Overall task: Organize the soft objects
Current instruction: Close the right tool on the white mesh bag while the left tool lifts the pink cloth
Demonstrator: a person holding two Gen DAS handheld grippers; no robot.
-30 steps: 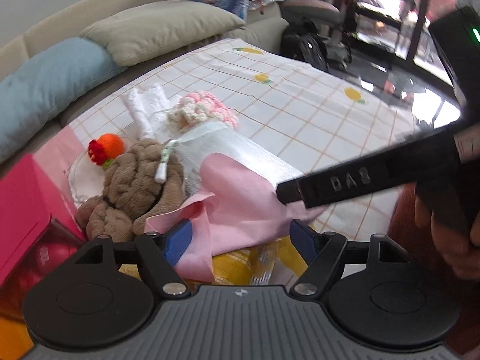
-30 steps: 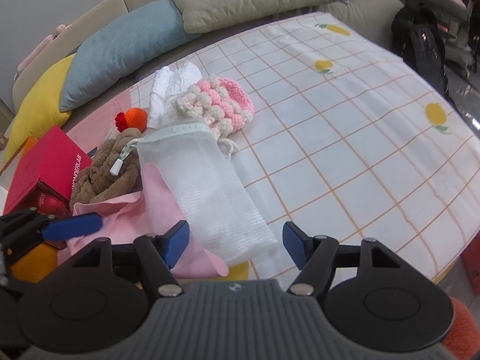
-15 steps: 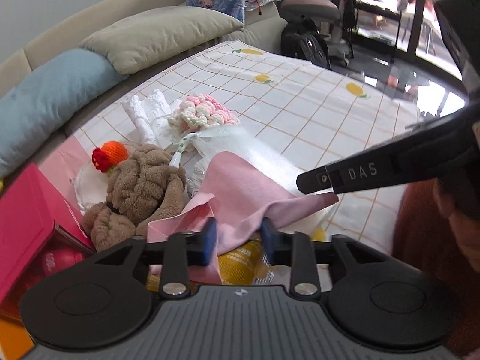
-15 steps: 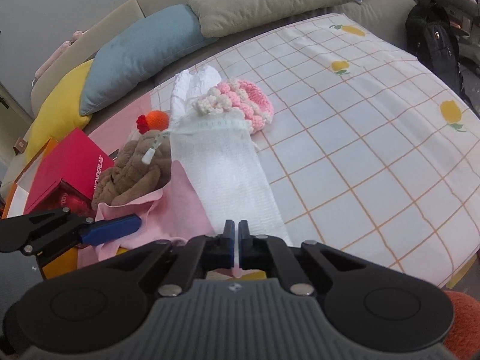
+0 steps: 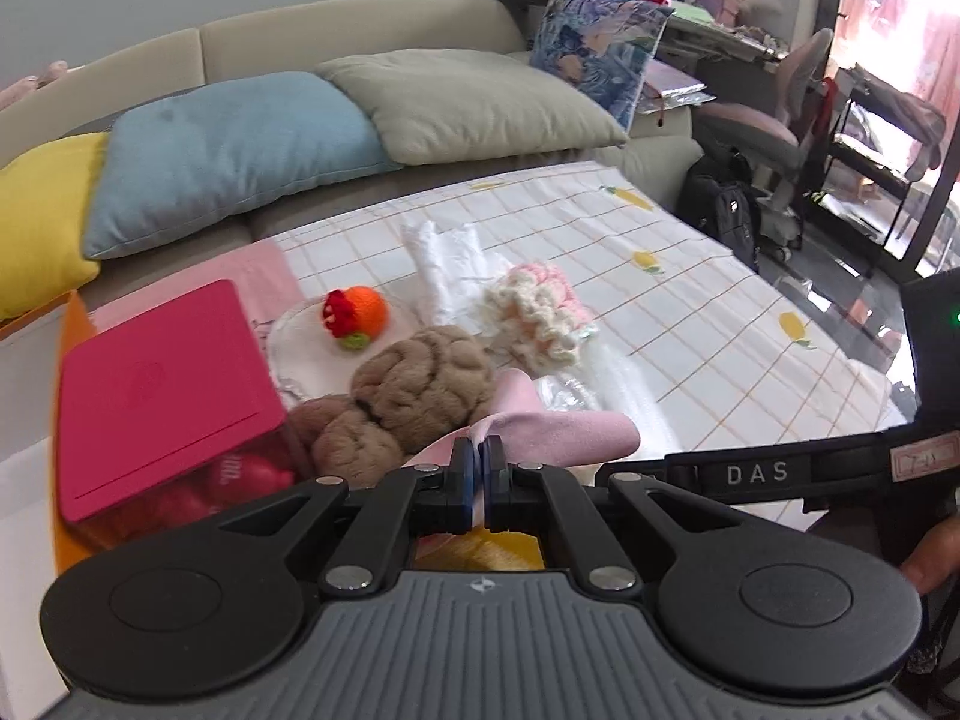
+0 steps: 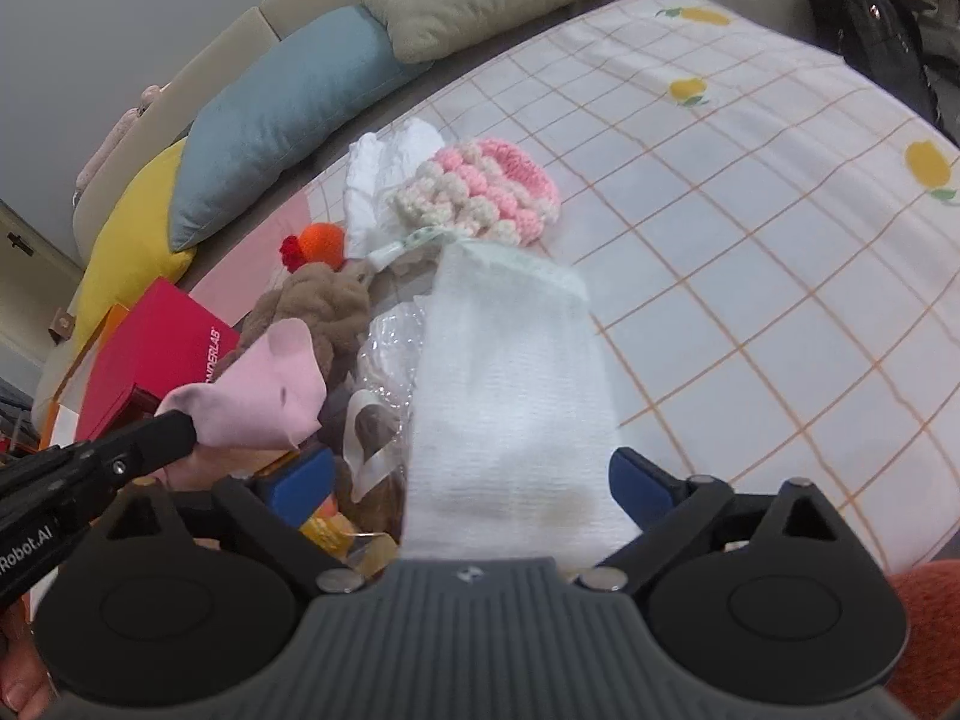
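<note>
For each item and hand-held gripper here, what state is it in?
Left hand-held gripper: shut on pink cloth, its corner lifted.
Right hand-held gripper: open, jaws just opened, white mesh bag lying between them.
Brown plush: lying partly under the cloth.
Crochet hat: lying on the bedsheet.
Red box: closed.

The left tool (image 5: pixel 478 462) points steeply down, its blue pads pinched together on a fold of the pink cloth (image 5: pixel 552 438); its jaws have just been closing. The right tool (image 6: pixel 471 477) also tilts down, jaws spread wide after just opening, with the white mesh bag (image 6: pixel 510 396) lying loose between the pads. A hand (image 5: pixel 930 552) grips the right tool's handle.
</note>
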